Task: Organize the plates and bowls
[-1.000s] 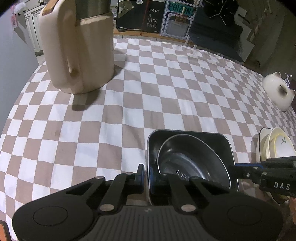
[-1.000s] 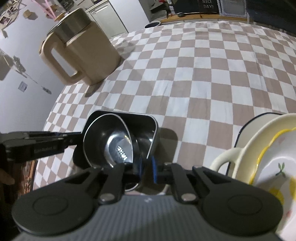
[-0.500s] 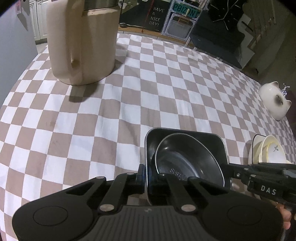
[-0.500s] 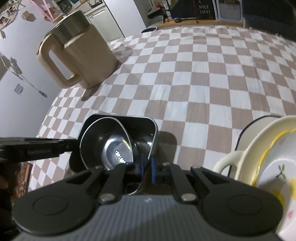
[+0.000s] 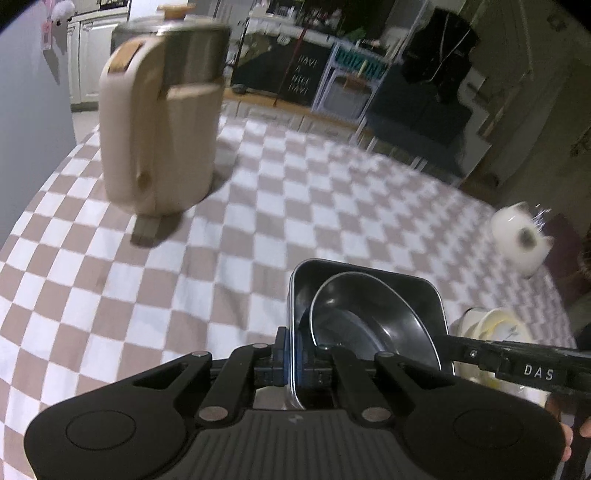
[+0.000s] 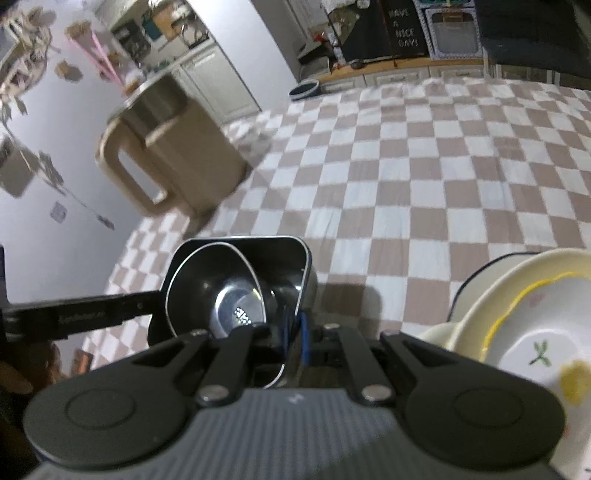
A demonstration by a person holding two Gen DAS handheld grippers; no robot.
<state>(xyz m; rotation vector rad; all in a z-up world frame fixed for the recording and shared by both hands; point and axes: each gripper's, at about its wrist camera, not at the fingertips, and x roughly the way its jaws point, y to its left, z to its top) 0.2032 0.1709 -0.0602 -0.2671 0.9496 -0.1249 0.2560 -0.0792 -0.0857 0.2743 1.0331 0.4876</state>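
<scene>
The left gripper (image 5: 291, 363) and the right gripper (image 6: 295, 334) are each clamping opposite walls of a dark square metal dish (image 5: 373, 280), holding it above the checked tablecloth (image 5: 258, 229) near its front edge. A round steel bowl (image 5: 354, 317) is sitting tilted inside it. Cream bowls (image 6: 524, 328) are nesting just beside, toward the right edge.

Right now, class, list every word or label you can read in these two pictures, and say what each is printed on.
"HAVE A NICE DAY!" on the black sign at the back of the room.
"DAS" on the right tongs, in the left view.
Blurred: green lettering on the white frame.
Too faint: lettering on the left tongs; stamp inside the steel bowl.
</scene>
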